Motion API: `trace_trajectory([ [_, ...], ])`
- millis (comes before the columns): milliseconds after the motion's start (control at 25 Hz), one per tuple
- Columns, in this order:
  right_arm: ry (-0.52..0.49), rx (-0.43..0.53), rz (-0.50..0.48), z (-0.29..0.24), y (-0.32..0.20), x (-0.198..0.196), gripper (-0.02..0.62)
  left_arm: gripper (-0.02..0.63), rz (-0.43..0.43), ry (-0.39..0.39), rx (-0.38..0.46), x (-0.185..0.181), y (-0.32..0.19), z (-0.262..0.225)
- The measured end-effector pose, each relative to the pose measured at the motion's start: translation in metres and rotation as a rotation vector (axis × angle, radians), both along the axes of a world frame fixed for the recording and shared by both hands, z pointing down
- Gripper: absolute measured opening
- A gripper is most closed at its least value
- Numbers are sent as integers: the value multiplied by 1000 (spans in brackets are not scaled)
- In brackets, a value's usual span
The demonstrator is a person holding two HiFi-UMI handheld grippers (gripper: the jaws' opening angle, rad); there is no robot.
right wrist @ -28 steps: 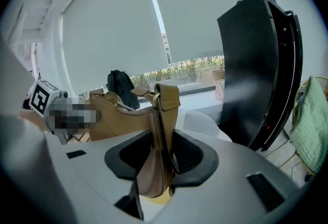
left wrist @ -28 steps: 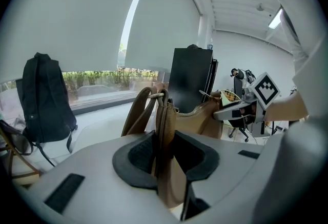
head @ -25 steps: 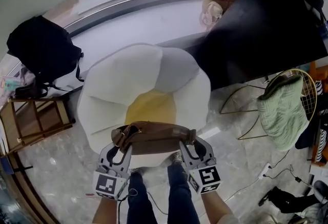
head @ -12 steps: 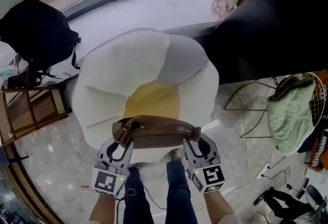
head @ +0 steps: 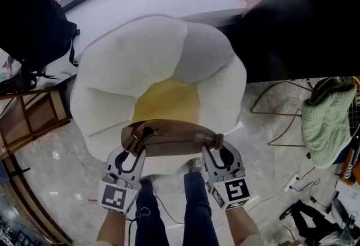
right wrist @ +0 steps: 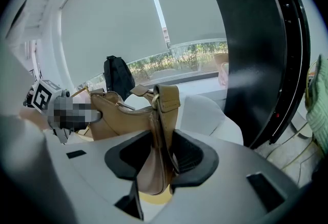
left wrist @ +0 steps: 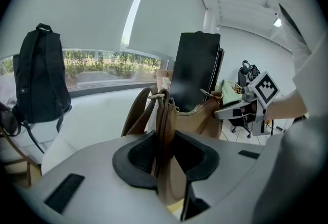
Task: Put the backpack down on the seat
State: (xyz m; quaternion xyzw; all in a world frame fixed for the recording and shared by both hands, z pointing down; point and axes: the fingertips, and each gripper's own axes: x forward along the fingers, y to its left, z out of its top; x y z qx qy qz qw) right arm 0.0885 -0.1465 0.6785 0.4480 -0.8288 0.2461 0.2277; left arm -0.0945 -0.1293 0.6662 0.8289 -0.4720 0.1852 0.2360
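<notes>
left gripper (head: 131, 156) & right gripper (head: 220, 155) were each clamped on an end of the brown bag (head: 171, 139), held btwn them over the front edge of the white seat (head: 126, 65) & apparently not resting on it yet, so set-down + release were left to do.

There are two grippers (head: 131, 156) (head: 217, 155), one brown bag (head: 171, 139), one black backpack (head: 34, 25), one white seat (head: 112, 70) and one wooden rack (head: 56, 105).

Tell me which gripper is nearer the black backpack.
Left. The left gripper, shut on one end of the brown bag, is on the side toward the black backpack; the right gripper, shut on the other end, is farther off.
</notes>
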Motion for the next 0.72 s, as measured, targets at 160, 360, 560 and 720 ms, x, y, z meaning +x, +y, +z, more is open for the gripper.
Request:
trace_trajectory([
  [160, -2, 0, 3, 17, -1, 2, 153, 106, -9, 2, -13, 1, -3, 18],
  [360, -1, -4, -4, 38, -6, 3, 153, 106, -13, -5, -26, 2, -8, 39],
  [560, 1, -7, -8, 55, -11, 3, 153, 106, -16, -3, -44, 2, -11, 57],
  [720, 1, -11, -11, 67, -14, 5, 153, 106, 1, -9, -39, 4, -16, 67],
])
